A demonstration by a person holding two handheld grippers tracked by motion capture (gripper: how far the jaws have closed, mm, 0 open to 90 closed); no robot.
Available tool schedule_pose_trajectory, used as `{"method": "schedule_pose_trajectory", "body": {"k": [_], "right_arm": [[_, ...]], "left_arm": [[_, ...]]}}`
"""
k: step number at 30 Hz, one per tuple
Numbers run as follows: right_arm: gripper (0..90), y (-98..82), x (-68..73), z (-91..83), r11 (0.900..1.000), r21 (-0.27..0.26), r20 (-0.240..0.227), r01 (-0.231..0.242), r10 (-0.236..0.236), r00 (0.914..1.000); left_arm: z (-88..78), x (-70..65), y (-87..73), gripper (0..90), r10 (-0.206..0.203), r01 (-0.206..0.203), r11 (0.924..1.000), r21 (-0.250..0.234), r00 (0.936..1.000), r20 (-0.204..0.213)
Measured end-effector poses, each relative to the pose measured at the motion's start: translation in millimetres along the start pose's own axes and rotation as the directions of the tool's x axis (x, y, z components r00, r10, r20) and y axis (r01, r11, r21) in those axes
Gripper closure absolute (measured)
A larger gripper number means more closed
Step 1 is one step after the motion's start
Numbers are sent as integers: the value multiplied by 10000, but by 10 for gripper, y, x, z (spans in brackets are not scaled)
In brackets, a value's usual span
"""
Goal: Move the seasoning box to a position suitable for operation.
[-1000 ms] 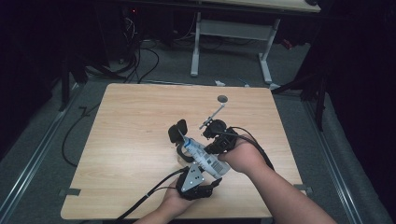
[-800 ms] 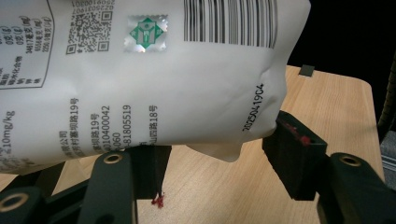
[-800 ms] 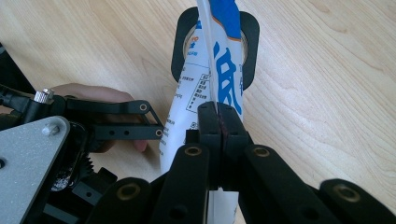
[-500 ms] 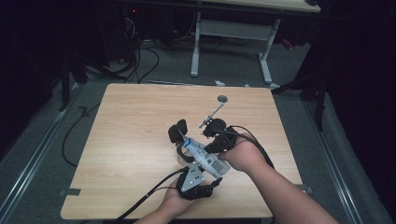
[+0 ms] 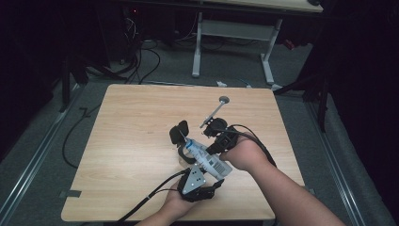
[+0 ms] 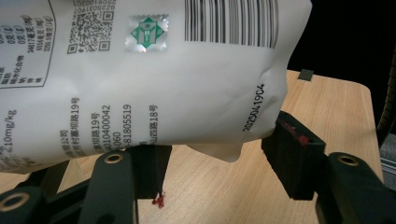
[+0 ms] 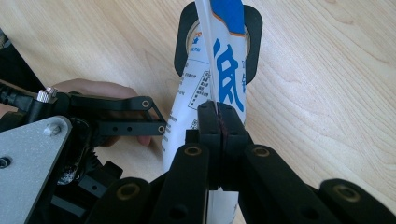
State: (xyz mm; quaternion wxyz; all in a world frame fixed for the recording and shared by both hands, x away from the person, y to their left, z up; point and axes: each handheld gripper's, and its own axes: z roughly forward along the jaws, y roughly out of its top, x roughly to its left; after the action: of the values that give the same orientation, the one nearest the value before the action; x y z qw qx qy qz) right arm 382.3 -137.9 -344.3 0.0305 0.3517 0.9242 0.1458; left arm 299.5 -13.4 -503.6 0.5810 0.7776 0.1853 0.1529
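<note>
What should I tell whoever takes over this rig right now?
Left hand-held gripper: clamped around the white pouch's lower end, pads pressing its sides.
Right hand-held gripper: shut on the pouch's flat side seam.
Pouch: held off the wooden table; its top points at a black-rimmed jar.
Done: both grips secure.
Left: probably opening or emptying the pouch; a metal tool lies beyond.

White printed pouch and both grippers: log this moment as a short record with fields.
held item: white printed plastic pouch with barcode and blue lettering
left gripper: jaws closed on the pouch's lower end, pads pressing its sides
right gripper: jaws shut tight on the pouch's thin sealed edge
pouch pose: lifted off the table, slanting between the two grippers
beneath the pouch: black-rimmed round container
also on the table: grey metal spoon, lying apart beyond the right gripper
surface: light wooden table
</note>
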Motion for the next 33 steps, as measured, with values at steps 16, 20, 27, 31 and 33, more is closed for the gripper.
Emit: {"method": "schedule_pose_trajectory", "body": {"k": [16, 20, 27, 31, 33], "right_arm": [[900, 79, -13, 36, 9973, 740, -120, 45, -36, 9999], [900, 92, -15, 39, 9967, 789, -78, 166, -160, 9998], [900, 113, -18, 20, 9965, 804, -78, 223, -218, 9997], [900, 129, -11, 20, 9966, 810, -60, 172, -168, 9998], [900, 137, -14, 19, 9966, 798, -15, 220, -219, 9998]], "left_arm": [[11, -6, -17, 440, -25, 24, 9999, 121, 10000, 64], [12, -2, -11, 440, -59, 59, 9999, 82, 10000, 15], [9, -7, -4, 423, -84, 84, 10000, -36, 9999, 68], [11, -7, 0, 410, -105, 105, 9999, -49, 9999, 41], [11, -3, 4, 406, -130, 130, 9999, -64, 9999, 30]]}}
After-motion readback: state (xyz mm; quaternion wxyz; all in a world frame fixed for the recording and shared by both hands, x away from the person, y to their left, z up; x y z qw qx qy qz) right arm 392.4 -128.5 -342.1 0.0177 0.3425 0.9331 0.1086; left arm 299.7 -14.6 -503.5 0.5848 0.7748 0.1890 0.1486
